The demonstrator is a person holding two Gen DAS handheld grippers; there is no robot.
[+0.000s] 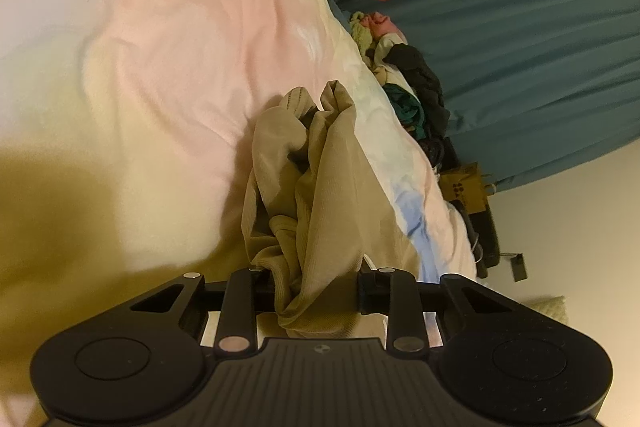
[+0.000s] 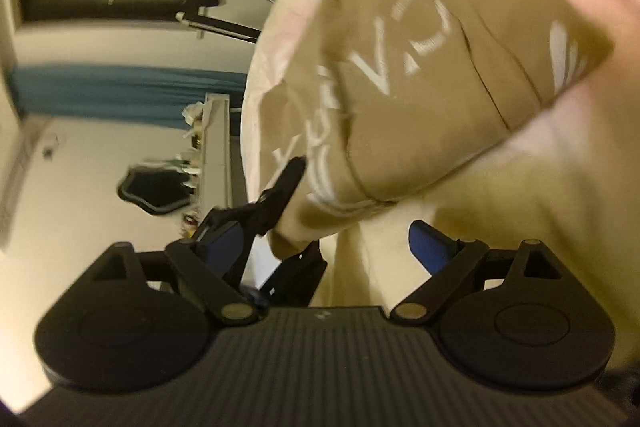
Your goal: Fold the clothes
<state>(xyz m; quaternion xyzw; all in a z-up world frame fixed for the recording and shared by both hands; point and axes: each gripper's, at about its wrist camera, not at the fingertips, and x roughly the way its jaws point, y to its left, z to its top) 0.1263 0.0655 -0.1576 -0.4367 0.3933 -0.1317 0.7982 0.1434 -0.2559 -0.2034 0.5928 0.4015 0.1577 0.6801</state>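
A pale bed cover [image 1: 160, 67] carries a tan garment [image 1: 316, 187], apparently bunched.

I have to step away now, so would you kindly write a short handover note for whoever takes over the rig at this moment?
Left tool: shut on a bunched fold of the tan ribbed-knit garment with white lettering.
Right tool: wide open, holding nothing; the garment's edge lies just ahead of it.
Where things are: the garment lies on the pale pink and cream bedding; a heap of mixed unfolded clothes waits at the far edge of the bed.
Done: one end gripped, no tidy fold visible yet.
Left: probably regrip with the right, spread, fold the garment, then work through the heap.
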